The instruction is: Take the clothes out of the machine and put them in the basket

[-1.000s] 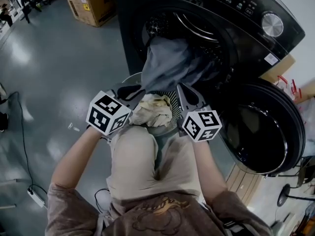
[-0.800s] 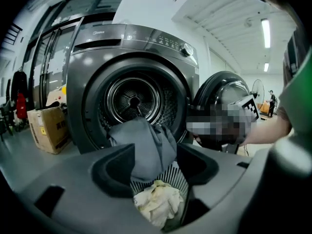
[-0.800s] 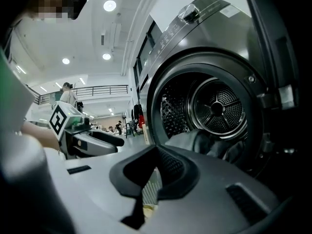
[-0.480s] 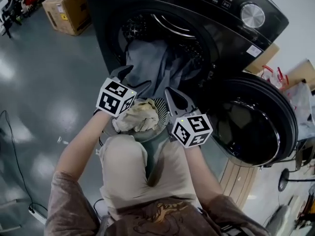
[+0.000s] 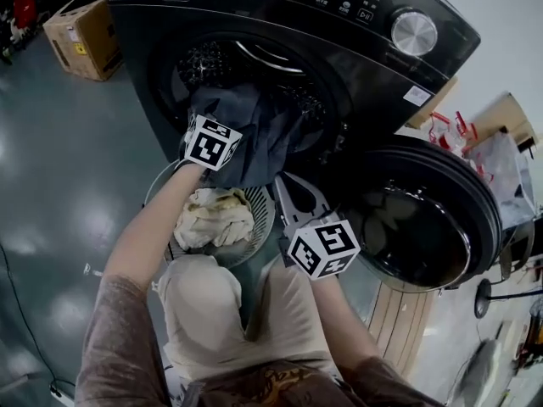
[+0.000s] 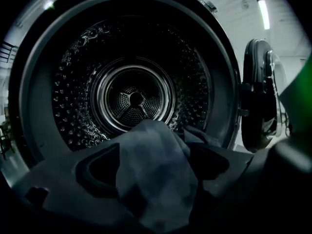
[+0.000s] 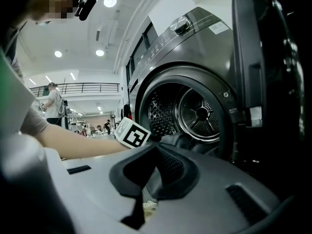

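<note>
Head view showed the dark garment (image 5: 254, 134) hanging from the drum (image 6: 131, 99) over the basket (image 5: 265, 220), hiding the tips of the left gripper (image 6: 153, 167). Its jaws had just been opening, the garment between them; the right gripper (image 7: 156, 152) stayed closed and empty.

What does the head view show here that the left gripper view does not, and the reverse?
Only the head view: the basket holding a cream cloth, the right gripper near its rim, the control knob and a cardboard box. Only the left gripper view: the drum's perforated back wall and the left gripper jaws, which have just been opening and stand apart with the dark garment between them. Both: that garment hanging out of the drum mouth, and the open door.
</note>
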The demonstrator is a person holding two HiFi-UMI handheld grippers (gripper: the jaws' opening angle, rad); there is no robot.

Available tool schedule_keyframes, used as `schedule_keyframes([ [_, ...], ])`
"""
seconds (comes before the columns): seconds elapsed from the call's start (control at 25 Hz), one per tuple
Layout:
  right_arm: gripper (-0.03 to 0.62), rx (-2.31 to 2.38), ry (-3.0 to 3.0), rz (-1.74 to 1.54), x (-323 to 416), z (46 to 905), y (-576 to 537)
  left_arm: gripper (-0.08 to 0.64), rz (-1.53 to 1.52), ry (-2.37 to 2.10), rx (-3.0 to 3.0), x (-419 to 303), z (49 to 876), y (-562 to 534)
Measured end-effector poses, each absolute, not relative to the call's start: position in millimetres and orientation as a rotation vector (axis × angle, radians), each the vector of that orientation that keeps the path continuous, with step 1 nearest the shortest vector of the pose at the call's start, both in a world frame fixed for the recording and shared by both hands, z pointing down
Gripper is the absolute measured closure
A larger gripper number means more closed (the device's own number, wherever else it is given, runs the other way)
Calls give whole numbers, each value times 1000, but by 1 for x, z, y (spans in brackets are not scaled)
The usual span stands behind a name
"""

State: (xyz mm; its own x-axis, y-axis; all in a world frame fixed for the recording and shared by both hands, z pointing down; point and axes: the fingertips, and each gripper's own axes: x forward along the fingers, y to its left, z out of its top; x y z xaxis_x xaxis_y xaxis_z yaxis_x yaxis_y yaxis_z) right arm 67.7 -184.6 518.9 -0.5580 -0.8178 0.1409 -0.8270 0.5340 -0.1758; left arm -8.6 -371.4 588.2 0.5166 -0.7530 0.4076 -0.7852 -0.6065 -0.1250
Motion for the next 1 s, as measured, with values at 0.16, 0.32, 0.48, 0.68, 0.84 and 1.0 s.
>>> schedule_keyframes([
  [0.16,597,1478,-2708,350,70,518,-188,112,696,-1369,2650,-2,602,-404],
  [0.32,597,1480,-2707,355,69,518,-192,128,731,-1390,2598,-4,617,-424],
  [0.48,597,1490,-2696,362,72,520,-194,310,778,-1395,2582,-4,628,-428],
  [0.68,597,1500,-2685,356,76,522,-196,469,793,-1394,2594,-1,626,-421],
  [0.84,597,1486,-2670,349,77,526,-192,505,764,-1335,2594,-2,618,-399],
  [1.0,597,1461,-2674,337,73,527,-193,551,703,-1275,2626,-12,594,-369],
])
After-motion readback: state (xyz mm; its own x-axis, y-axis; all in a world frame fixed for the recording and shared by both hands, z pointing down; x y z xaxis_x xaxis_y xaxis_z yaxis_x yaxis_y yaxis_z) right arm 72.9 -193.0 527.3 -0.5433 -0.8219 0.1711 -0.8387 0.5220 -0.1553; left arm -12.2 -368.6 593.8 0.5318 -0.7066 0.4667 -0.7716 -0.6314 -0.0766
